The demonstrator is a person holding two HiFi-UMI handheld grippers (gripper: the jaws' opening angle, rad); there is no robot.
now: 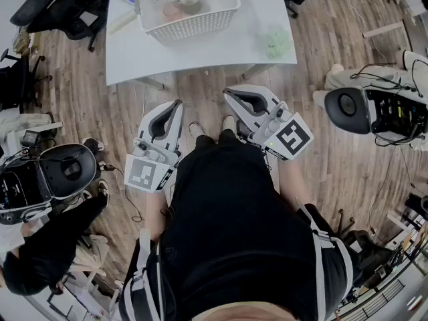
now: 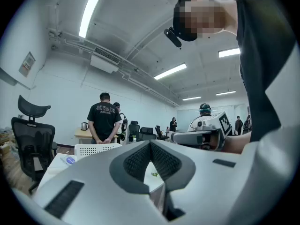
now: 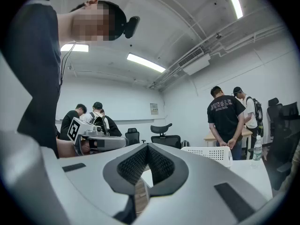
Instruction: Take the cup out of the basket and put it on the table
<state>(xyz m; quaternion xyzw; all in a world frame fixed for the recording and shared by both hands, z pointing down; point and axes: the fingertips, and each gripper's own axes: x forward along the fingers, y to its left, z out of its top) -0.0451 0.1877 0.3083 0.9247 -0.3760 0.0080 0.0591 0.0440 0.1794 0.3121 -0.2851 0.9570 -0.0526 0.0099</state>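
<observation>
Head view shows the cup (image 1: 190,2) inside the white basket (image 1: 160,27), toward its far right part, with both claws well short of the basket over the wood floor (image 1: 200,89). The left claw (image 1: 176,104) and the right claw (image 1: 228,93) are both clenched on nothing, tips meeting in each gripper view. A pinkish item (image 1: 172,10) just left of the cup is too blurred to name, and the basket's far edge is cut off. In both gripper views the basket's wall hides the cup. It seems to stand upright, mouth up, long axis vertical. The basket sits on the tabletop (image 1: 221,45).
</observation>
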